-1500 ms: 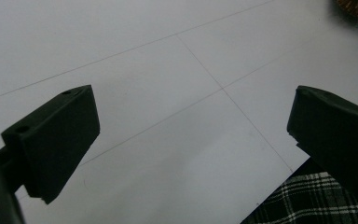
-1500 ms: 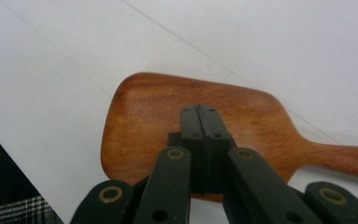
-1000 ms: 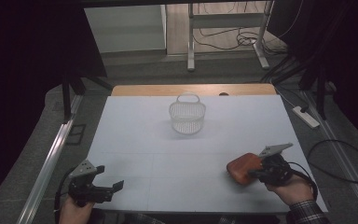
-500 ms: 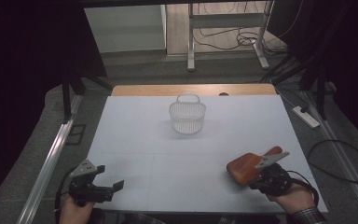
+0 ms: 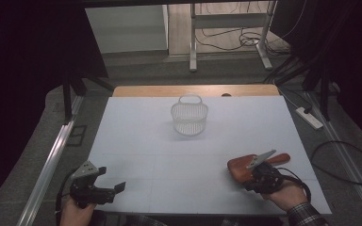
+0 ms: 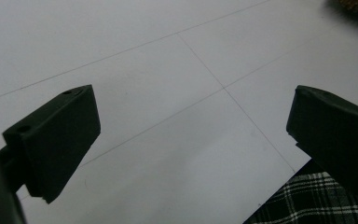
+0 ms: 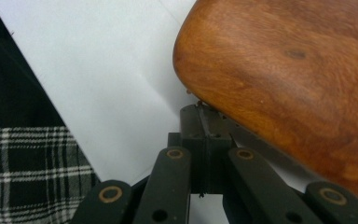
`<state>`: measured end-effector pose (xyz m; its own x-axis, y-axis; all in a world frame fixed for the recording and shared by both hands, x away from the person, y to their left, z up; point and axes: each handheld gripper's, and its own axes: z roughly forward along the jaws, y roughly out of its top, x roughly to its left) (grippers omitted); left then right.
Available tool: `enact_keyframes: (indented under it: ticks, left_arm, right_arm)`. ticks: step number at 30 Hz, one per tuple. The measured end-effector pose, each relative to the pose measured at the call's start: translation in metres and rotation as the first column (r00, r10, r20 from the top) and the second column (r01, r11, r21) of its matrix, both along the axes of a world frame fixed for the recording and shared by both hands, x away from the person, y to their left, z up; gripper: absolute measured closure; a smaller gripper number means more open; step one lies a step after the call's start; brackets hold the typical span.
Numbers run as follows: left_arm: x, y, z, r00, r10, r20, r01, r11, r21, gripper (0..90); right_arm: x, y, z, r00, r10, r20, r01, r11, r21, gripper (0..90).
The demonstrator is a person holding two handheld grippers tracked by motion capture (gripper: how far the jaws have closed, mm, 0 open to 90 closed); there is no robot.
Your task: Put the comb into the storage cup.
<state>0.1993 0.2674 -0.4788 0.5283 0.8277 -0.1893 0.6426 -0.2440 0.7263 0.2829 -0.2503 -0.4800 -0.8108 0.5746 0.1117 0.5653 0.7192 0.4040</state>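
A brown wooden brush back [image 5: 243,167] lies on the white table [image 5: 169,155] at the near right; in the right gripper view the wooden brush back [image 7: 289,70] is smooth and rounded. My right gripper [image 5: 251,178] sits low just beside it, jaws pressed together with nothing between them. The tip of the right gripper [image 7: 204,116] meets the lower edge of the wood. My left gripper [image 5: 112,180] hovers at the near left, and in its own view the left gripper [image 6: 191,126] stands wide open over bare table. A white wire basket [image 5: 189,117] stands upright at the far middle.
A bare wooden strip [image 5: 198,90] runs along the table's far edge. A power strip [image 5: 310,117] and cables lie on the floor to the right. A plaid sleeve [image 7: 23,172] shows at the table's near edge.
The right hand has sunk and drawn slightly nearer the front edge, its grey plate tilting over the brush. The brush, the basket and the left gripper have stayed put.
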Motion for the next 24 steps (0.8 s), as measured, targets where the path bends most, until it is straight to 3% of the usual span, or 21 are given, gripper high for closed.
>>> enact_keyframes:
  ticks: [16, 24]
  left_arm:
    - [0.0, 0.0, 0.0, 1.0, -0.002, -0.003, 0.002, 1.0, 0.001, 2.7]
    - [0.0, 0.0, 0.0, 1.0, -0.003, -0.005, 0.003, 1.0, 0.002, 2.8]
  right_arm:
    - [0.03, 0.018, -0.008, 0.9997, 0.01, -0.021, -0.01, 1.0, 0.0, 89.6]
    - [0.042, 0.028, -0.008, 0.9999, 0.012, -0.005, -0.012, 1.0, -0.001, 89.6]
